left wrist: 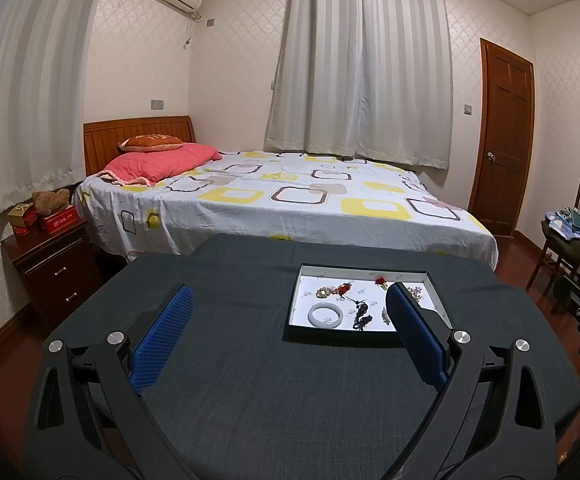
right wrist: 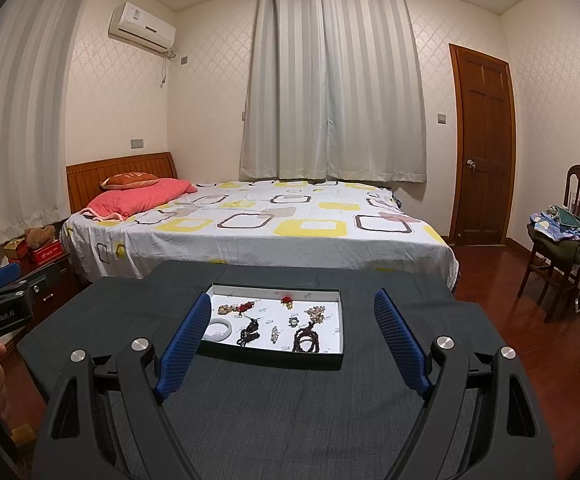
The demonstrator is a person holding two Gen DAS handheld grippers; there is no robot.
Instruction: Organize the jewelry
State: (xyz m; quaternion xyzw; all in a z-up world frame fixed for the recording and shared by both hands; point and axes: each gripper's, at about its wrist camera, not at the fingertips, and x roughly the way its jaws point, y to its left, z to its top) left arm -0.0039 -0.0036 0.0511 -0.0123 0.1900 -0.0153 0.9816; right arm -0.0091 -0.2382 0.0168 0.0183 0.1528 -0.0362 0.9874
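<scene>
While both tongs hover above the dark cloth worktop (right wrist: 290, 412), neither grips anything; the left tongs (left wrist: 290, 334) are spread wide, their blue pads (left wrist: 162, 338) well apart, and in the left view they sit in the lower half of the frame, the right-hand pad overlapping the near right corner of the tray (left wrist: 363, 338); the right tongs (right wrist: 291, 338) are likewise released, and in the right view their pads (right wrist: 184, 344) flank the tray (right wrist: 274, 356) at lower centre.

The tray is a shallow black-rimmed box with a white floor, lying flat on the worktop toward its far side; the jewelry lies loose inside it; a pale bangle (right wrist: 218, 329) rests at the near left of the tray floor, partly behind the left-hand pad in the right view; a dark bead string (right wrist: 306, 339) is heaped at the near right; a small red piece (right wrist: 287, 300) sits close to the far wall; a black cord pendant (right wrist: 250, 330) lies near the middle, just right of the bangle; a reddish beaded cluster (right wrist: 237, 308) lies at the far left.

Beyond the worktop, across the middle of the frame, stands a bed (right wrist: 258, 232) with a patterned sheet; a wooden door (right wrist: 483, 144) is at the right.
</scene>
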